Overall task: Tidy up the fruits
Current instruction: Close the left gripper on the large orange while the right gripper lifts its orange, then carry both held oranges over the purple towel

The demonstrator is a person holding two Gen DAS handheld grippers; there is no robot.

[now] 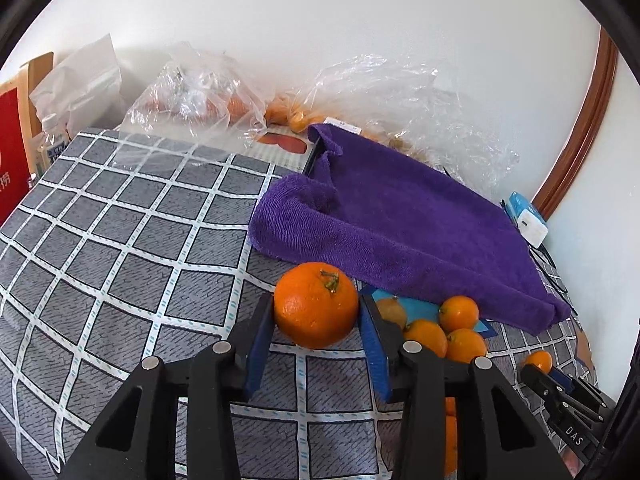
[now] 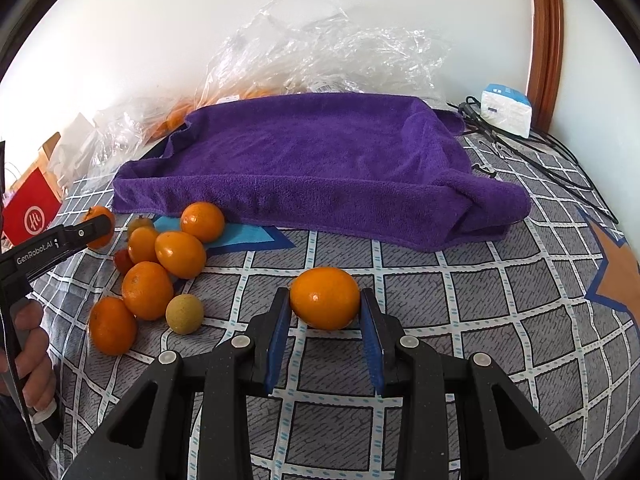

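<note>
My left gripper is shut on a large orange with a green stem, held just above the checked cloth. My right gripper is shut on a small oval orange. A purple towel lies over a tray-like shape behind both; it also shows in the left wrist view. A pile of several small oranges with one pale round fruit lies to the right gripper's left. The left gripper shows there holding its orange. The right gripper shows at the left view's lower right.
A grey checked cloth covers the surface. Clear plastic bags with more oranges lie by the white wall. A red box stands far left. A white and blue box and black cables lie at the back right.
</note>
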